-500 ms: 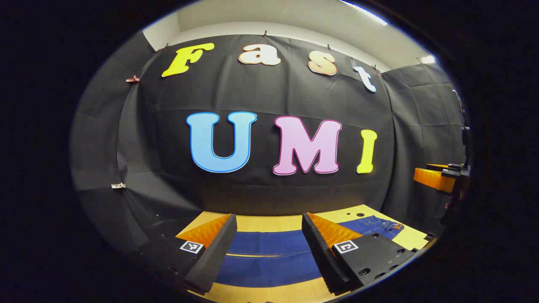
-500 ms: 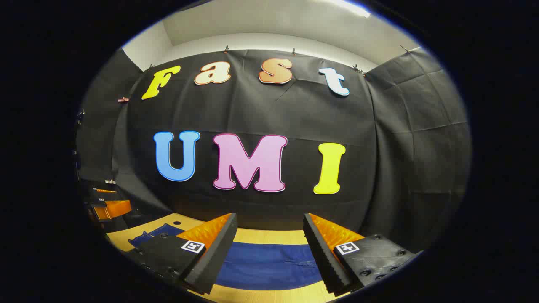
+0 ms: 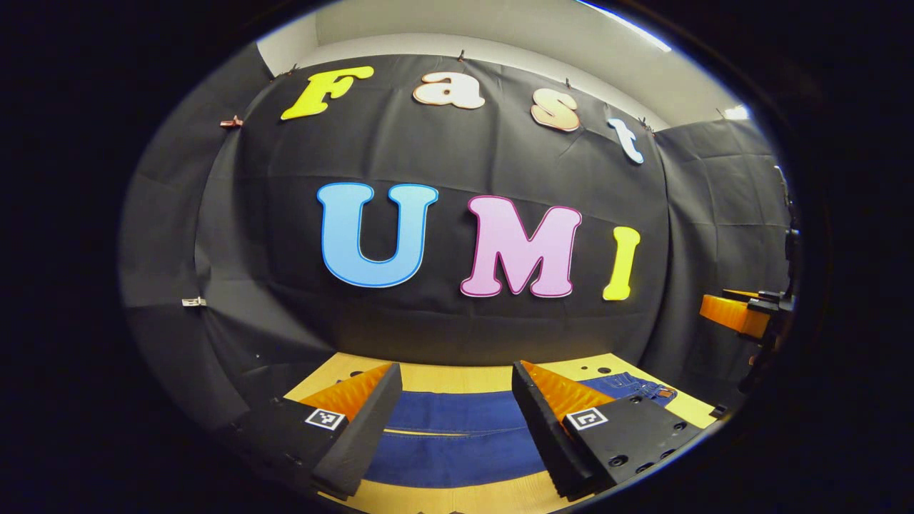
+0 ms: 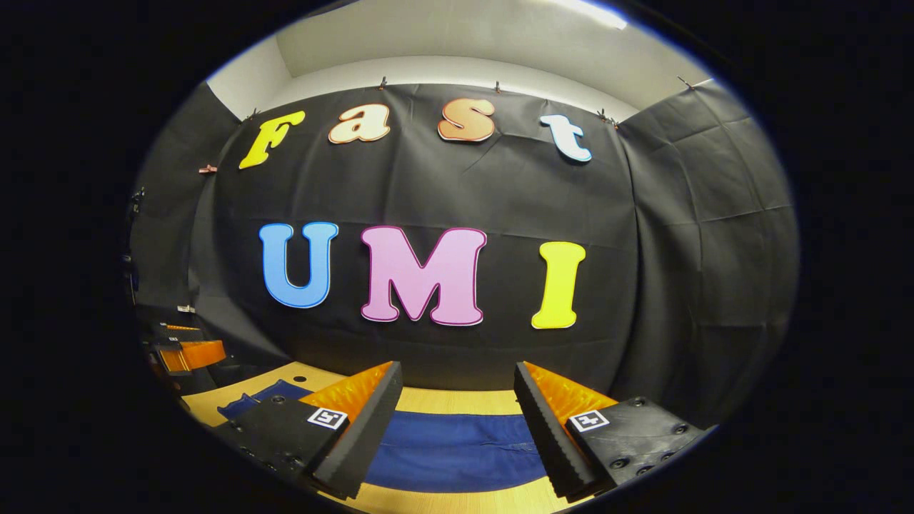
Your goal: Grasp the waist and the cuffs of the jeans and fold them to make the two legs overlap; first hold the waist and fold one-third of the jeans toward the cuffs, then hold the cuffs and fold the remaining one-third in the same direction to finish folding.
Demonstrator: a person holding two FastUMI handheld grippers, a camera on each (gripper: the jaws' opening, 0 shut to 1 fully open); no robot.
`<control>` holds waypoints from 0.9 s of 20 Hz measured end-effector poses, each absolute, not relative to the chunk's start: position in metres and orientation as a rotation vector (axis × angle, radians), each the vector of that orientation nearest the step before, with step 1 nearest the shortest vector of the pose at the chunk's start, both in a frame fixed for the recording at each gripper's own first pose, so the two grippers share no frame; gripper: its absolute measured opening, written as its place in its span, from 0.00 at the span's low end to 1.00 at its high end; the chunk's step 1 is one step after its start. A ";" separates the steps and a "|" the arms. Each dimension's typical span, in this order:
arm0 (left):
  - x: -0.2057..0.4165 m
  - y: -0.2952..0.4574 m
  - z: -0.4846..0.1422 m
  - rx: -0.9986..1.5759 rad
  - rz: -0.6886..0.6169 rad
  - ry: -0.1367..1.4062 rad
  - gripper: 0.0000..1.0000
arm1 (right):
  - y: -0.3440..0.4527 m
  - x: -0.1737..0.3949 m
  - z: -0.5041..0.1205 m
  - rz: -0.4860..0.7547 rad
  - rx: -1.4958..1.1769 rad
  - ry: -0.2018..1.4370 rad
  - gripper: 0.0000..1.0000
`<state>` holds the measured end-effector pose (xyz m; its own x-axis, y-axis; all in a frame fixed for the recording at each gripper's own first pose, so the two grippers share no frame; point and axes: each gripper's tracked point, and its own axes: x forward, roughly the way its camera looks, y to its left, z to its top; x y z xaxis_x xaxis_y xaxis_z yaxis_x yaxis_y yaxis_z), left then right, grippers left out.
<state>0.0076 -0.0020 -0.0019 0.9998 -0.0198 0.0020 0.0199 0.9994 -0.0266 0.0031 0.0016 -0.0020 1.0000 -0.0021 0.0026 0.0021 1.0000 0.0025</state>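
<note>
Dark blue jeans lie flat on the wooden table, running left to right below my left gripper. Their waist with a brown patch lies at the right in the left gripper view. My left gripper hangs above the cloth, open, nothing between its fingers. In the right gripper view the jeans also stretch under my right gripper, which is open and holds nothing. The other gripper shows far left in the right gripper view, and the right one far right in the left gripper view.
The black cloth wall stands close behind the table's far edge. Small holes dot the tabletop near the back. A strip of bare wood runs along the near side of the jeans.
The left gripper view has tilted slightly, with the wall shifting a little right and the table showing a bit lower. The right gripper view is nearly unchanged. Both grippers stay open.
</note>
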 end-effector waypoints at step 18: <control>0.025 0.140 -0.106 0.463 -0.080 0.246 0.98 | 0.003 0.019 -0.028 0.003 -0.017 0.062 0.96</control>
<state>0.0249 0.1404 -0.1064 0.9673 -0.0211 -0.2526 0.1323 0.8920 0.4322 0.0189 0.0030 -0.0284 0.9981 0.0020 -0.0619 -0.0031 0.9998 -0.0174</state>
